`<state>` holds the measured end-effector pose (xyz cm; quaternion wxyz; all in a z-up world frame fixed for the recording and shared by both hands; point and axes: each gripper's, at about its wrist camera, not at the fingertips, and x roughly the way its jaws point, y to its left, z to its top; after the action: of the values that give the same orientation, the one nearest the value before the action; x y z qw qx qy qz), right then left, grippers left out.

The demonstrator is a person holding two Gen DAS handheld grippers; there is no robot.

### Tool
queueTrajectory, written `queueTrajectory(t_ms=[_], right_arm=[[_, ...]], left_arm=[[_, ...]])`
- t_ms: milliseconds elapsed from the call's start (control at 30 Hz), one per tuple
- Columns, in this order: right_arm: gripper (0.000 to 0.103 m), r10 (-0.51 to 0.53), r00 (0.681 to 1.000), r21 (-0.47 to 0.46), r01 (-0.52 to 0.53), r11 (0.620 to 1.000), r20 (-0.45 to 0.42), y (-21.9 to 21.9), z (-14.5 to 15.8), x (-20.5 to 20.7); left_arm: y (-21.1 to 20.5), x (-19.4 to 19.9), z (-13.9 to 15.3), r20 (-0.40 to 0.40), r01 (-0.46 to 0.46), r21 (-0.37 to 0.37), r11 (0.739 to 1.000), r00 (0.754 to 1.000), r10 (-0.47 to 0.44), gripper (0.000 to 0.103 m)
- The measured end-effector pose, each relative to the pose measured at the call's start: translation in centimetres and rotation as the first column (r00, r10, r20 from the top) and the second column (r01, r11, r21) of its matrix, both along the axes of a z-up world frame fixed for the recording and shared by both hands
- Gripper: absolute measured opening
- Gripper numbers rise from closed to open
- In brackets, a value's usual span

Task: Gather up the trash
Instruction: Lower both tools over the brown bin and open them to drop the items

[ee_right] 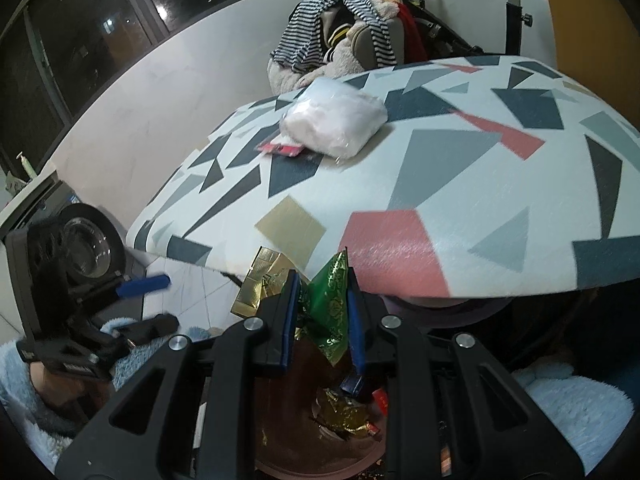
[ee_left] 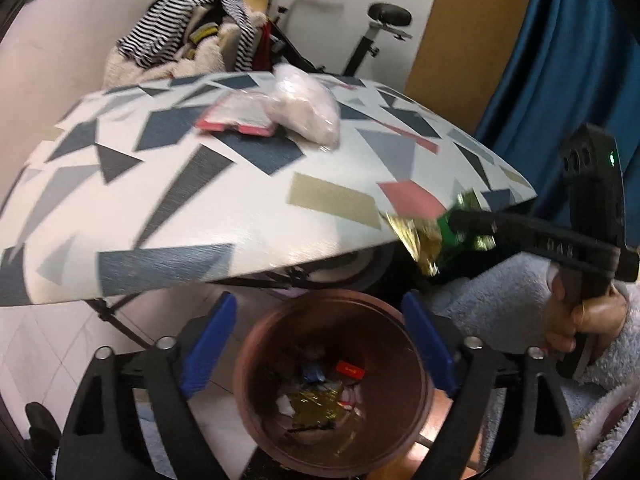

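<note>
My right gripper (ee_right: 320, 312) is shut on green and gold foil wrappers (ee_right: 330, 312) and holds them just past the table's front edge, above a brown bin (ee_right: 280, 440). In the left wrist view the right gripper (ee_left: 464, 220) shows from the side with the wrappers (ee_left: 420, 240) up and right of the bin (ee_left: 256, 360). My left gripper (ee_left: 320, 340) is open and empty, its blue pads (ee_left: 208, 344) on either side of the bin's mouth from above. The bin holds several wrappers (ee_left: 320, 400). A clear plastic bag (ee_left: 304, 108) and a red packet (ee_left: 236, 120) lie on the table.
The table (ee_left: 200, 216) has a geometric patterned top. Behind it are a chair heaped with clothes (ee_left: 180, 40), an exercise bike (ee_left: 380, 28), a blue curtain (ee_left: 560, 60) and a washing machine (ee_right: 88, 240) at the left. The floor is tiled.
</note>
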<state>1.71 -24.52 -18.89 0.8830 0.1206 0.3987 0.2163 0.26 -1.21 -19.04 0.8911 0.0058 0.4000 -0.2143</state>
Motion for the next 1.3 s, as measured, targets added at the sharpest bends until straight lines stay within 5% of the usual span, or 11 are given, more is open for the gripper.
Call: queueTrajectory(t_ms=[200, 567, 1000, 1067, 1133, 1200, 1300], right_arm=[[0.025, 0.057, 0.998, -0.039, -0.058, 0.998, -0.033, 2.0, -1.4, -0.5], [0.025, 0.136, 0.981, -0.159, -0.157, 0.975, -0.135, 6.0, -5.3, -0.8], [0.028, 0.094, 0.976, -0.227, -0.138, 0.964, -0.195, 6.8, -7.7, -0.5], [0.039, 0.09, 0.976, -0.233, -0.137, 0.963, -0.2, 6.9, -7.7, -0.3], [0.07, 0.08, 0.978, -0.245, -0.127, 0.961, -0.194, 6.9, -7.7, -0.3], [0.086, 0.077, 0.979, -0.247, -0.124, 0.961, -0.189, 6.8, -7.7, -0.4], [0.095, 0.074, 0.981, -0.231, -0.116, 0.966, -0.181, 6.5, -7.4, -0.5]], left_arm=[[1.7, -0.8, 0.4, 0.082, -0.078, 0.066, 0.995, 0.994, 0.073, 0.093], [4.2, -2.4, 0.8, 0.162, -0.201, 0.023, 0.979, 0.968, 0.194, 0.097], [4.5, -1.8, -0.2, 0.126, -0.244, 0.028, 0.969, 0.963, 0.239, 0.097], [4.4, -1.8, -0.3, 0.124, -0.243, 0.031, 0.969, 0.963, 0.238, 0.097], [4.4, -1.8, -0.3, 0.124, -0.247, 0.031, 0.969, 0.963, 0.241, 0.097], [4.4, -1.8, -0.3, 0.122, -0.252, 0.03, 0.967, 0.961, 0.247, 0.097], [4.6, -1.7, -0.5, 0.115, -0.262, 0.023, 0.965, 0.959, 0.258, 0.097]])
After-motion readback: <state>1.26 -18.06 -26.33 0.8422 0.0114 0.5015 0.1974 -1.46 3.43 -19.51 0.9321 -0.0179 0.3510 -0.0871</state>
